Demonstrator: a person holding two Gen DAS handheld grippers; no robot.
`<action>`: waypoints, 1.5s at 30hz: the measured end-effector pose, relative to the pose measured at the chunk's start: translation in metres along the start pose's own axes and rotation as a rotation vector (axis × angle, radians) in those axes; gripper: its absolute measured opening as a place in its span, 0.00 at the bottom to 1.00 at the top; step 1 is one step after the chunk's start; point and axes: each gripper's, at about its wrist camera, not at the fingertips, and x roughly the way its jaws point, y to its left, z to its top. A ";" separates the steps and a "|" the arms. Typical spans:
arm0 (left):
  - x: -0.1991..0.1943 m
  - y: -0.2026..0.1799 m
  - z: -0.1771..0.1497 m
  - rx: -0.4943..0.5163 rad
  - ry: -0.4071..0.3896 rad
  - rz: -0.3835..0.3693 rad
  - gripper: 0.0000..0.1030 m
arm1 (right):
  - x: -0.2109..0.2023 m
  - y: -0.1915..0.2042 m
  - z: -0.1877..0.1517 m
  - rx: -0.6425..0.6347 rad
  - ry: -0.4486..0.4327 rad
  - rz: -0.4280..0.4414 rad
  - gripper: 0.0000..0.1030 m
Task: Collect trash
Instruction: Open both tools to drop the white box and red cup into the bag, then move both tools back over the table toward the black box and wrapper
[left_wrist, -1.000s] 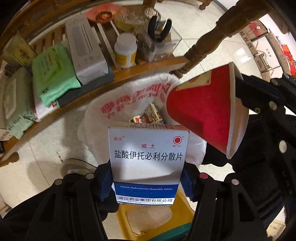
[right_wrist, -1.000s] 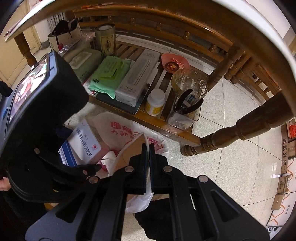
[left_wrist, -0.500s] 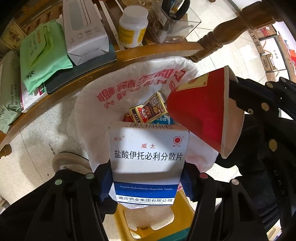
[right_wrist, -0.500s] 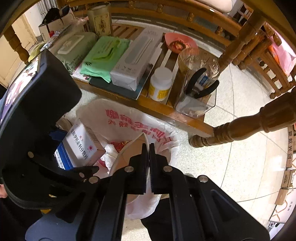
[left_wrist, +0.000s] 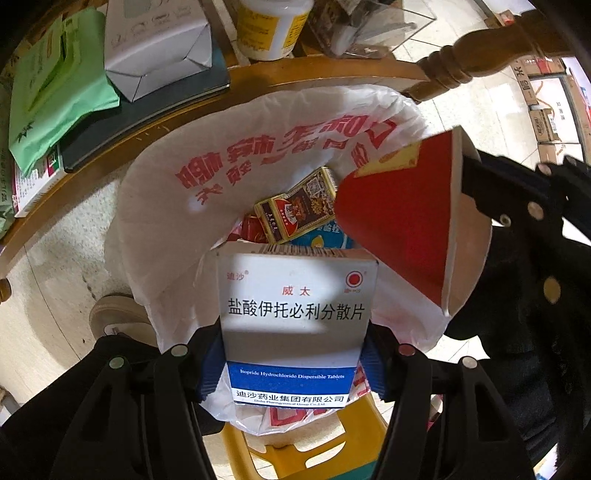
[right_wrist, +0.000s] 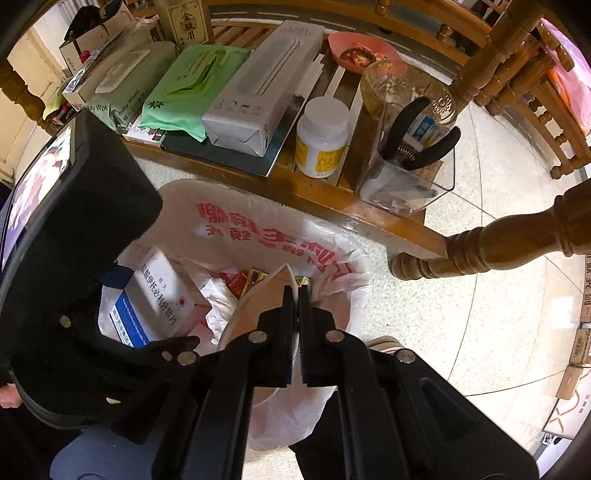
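While both hands hang over the bag-lined bin (left_wrist: 236, 177), the left claw (left_wrist: 291, 363) grips the medicine box (left_wrist: 295, 314) and the right claw (right_wrist: 295, 332) pinches the red paper cup (left_wrist: 402, 225) by its rim. Best to release only when each piece is inside the bag's mouth.

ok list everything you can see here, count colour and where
medicine box: 1, white and blue, in left tongs over bag
paper cup: 1, red, rim pinched by right tongs over bag
trash bag: 1, white with red print, on floor by shelf
cigarette pack: 1, gold and red, in bag
wipes packs: 2, green, on shelf
long box: 1, white, on shelf
pill bottle: 1, white and yellow, on shelf
pliers: 1, black handles, in clear holder
bowl: 1, pink, shelf rear
left tongs: 1, black
right tongs: 1, black
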 end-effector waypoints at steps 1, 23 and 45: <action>0.003 -0.001 0.001 -0.004 0.003 -0.002 0.58 | 0.001 0.000 0.000 0.001 0.004 0.003 0.04; 0.006 0.004 0.005 -0.036 -0.005 0.051 0.76 | 0.001 -0.002 -0.002 0.014 -0.004 -0.023 0.33; -0.022 0.002 -0.016 -0.061 -0.043 0.096 0.76 | -0.013 -0.009 -0.012 0.057 0.015 -0.013 0.41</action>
